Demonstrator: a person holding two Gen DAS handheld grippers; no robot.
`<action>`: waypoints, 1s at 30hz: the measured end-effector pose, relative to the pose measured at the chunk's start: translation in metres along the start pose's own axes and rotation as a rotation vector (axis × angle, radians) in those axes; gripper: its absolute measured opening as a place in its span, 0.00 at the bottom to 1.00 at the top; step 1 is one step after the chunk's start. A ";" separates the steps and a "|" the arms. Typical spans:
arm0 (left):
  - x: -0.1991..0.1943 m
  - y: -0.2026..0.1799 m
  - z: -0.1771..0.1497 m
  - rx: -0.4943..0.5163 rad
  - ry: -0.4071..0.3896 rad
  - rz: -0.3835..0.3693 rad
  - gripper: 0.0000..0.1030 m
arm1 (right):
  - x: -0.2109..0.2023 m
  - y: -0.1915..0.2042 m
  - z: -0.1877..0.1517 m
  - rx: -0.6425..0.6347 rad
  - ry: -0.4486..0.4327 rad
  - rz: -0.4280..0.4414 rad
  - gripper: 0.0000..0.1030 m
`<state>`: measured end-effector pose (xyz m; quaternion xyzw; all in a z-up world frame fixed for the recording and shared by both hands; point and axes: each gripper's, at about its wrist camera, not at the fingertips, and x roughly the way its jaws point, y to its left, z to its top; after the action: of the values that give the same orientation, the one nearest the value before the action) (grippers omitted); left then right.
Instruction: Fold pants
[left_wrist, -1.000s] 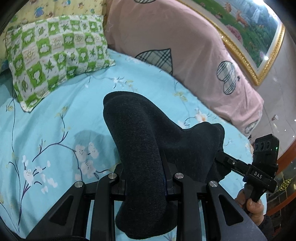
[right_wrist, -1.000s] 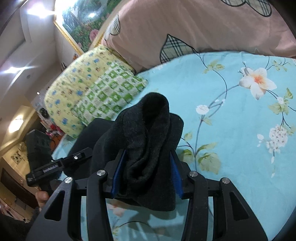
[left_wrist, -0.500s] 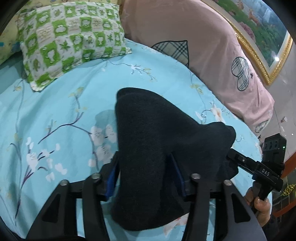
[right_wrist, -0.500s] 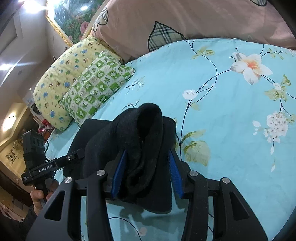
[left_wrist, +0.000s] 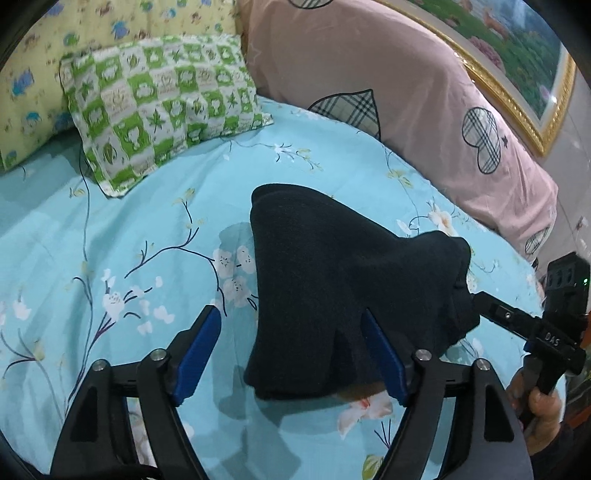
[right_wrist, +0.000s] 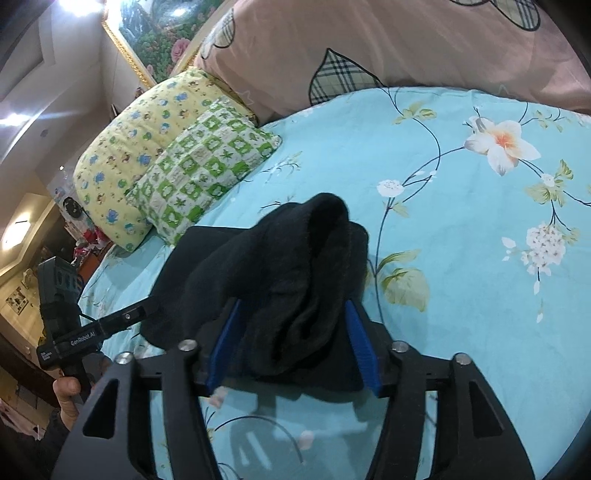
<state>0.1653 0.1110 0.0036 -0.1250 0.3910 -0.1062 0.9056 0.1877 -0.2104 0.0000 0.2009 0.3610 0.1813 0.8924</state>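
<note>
My left gripper (left_wrist: 291, 332) stands spread wide, its blue pads (left_wrist: 201, 345) free of the cloth on one side. My right gripper (right_wrist: 291, 332) pinches a bunched fold of the black pants (left_wrist: 332, 288) (thick knit). The pants lie folded on the blue floral bedsheet (left_wrist: 110, 229), near the green checked pillow (left_wrist: 159, 107).

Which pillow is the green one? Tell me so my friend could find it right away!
Start at the bed's blue flowered sheet and look toward the head, where a big pink pillow lies. Beside it rests a yellow pillow, and the green pillow leans against that one. It alone has green and white checked squares with little leaves.
</note>
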 end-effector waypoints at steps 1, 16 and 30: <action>-0.003 -0.003 -0.002 0.009 -0.004 0.004 0.77 | -0.002 0.002 -0.001 -0.007 -0.004 -0.002 0.64; -0.022 -0.019 -0.024 0.051 0.010 0.046 0.79 | -0.029 0.049 -0.033 -0.174 -0.007 -0.097 0.78; -0.038 -0.042 -0.053 0.187 -0.026 0.154 0.81 | -0.036 0.073 -0.053 -0.262 -0.034 -0.146 1.00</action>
<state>0.0964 0.0746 0.0076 -0.0109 0.3762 -0.0707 0.9238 0.1120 -0.1528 0.0215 0.0587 0.3325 0.1580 0.9279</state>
